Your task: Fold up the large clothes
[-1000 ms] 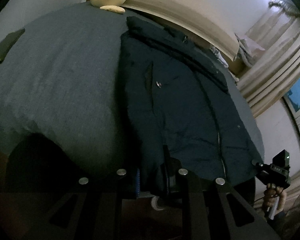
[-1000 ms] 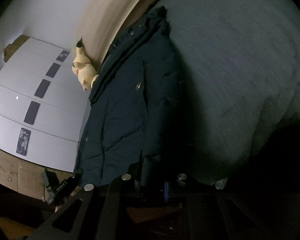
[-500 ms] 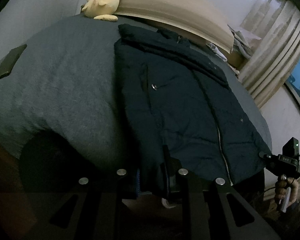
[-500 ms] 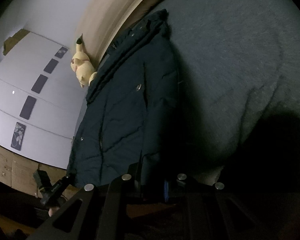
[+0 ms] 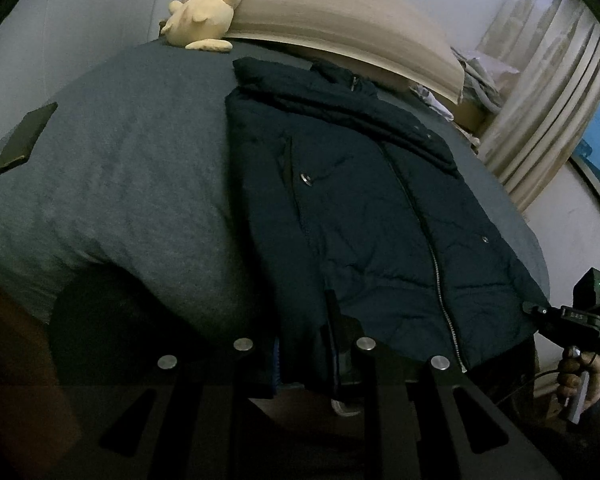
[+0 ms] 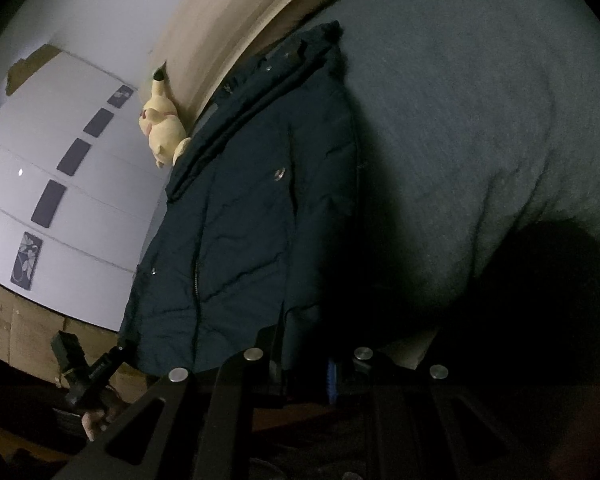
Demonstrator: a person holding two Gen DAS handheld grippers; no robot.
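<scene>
A dark navy padded jacket (image 5: 360, 208) lies zipped and face up on the grey bed (image 5: 120, 180), collar toward the headboard. My left gripper (image 5: 304, 356) is shut on the hem at its near left corner. The right gripper (image 5: 540, 312), held by a hand, bites the hem's right corner. In the right wrist view the same jacket (image 6: 240, 220) runs up from my right gripper (image 6: 304, 364), which is shut on the hem. There the left gripper (image 6: 116, 354) holds the far corner of the hem.
A yellow plush toy (image 5: 204, 12) leans on the beige headboard (image 5: 340, 28). A dark flat object (image 5: 24, 138) lies at the bed's left edge. Curtains (image 5: 548, 92) hang to the right. A white wardrobe (image 6: 60, 160) and cardboard boxes (image 6: 12, 328) stand beyond the bed's far side.
Both wrists have rolled a little, so each view has tilted and more of the headboard and toy shows. The hem stays pinched in both grippers.
</scene>
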